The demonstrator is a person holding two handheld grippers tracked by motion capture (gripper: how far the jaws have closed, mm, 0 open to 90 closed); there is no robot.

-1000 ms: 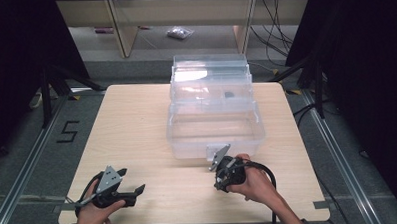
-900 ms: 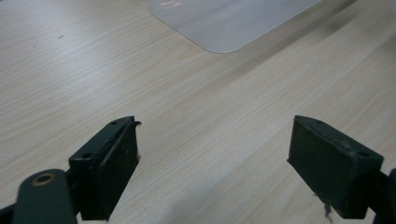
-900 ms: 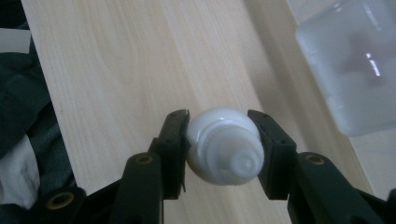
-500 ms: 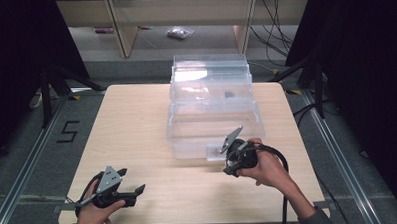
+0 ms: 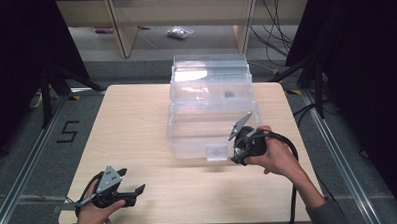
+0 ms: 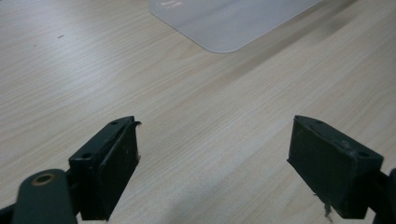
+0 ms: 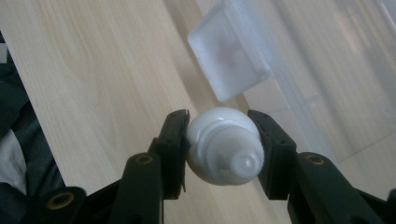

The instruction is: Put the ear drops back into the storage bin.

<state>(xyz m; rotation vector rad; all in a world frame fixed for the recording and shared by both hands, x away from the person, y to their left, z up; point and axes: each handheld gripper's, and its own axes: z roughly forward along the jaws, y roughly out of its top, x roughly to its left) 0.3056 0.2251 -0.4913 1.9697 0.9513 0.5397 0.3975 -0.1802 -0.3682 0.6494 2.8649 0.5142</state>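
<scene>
A small white bottle (image 7: 224, 144) with a ribbed cap and a nozzle sits between the jaws of my right gripper (image 7: 223, 149), which is shut on it. In the high view, my right gripper (image 5: 238, 153) hovers at the front right corner of a clear plastic box (image 5: 212, 126), beside its front latch (image 5: 218, 152). The latch (image 7: 229, 60) shows just past the bottle in the right gripper view. My left gripper (image 5: 131, 190) rests low near the table's front left edge, open, with bare wood between its jaws (image 6: 215, 163).
The clear box's lid (image 5: 210, 74) stands raised at the back, and a small dark item (image 5: 229, 95) lies inside. The wooden table (image 5: 132, 124) is bare to the left of the box. Shelving and cables lie beyond the far edge.
My right gripper has risen and moved right and away from the front edge, up to the box's front right corner, still holding the white bottle. The left gripper has stayed put.
</scene>
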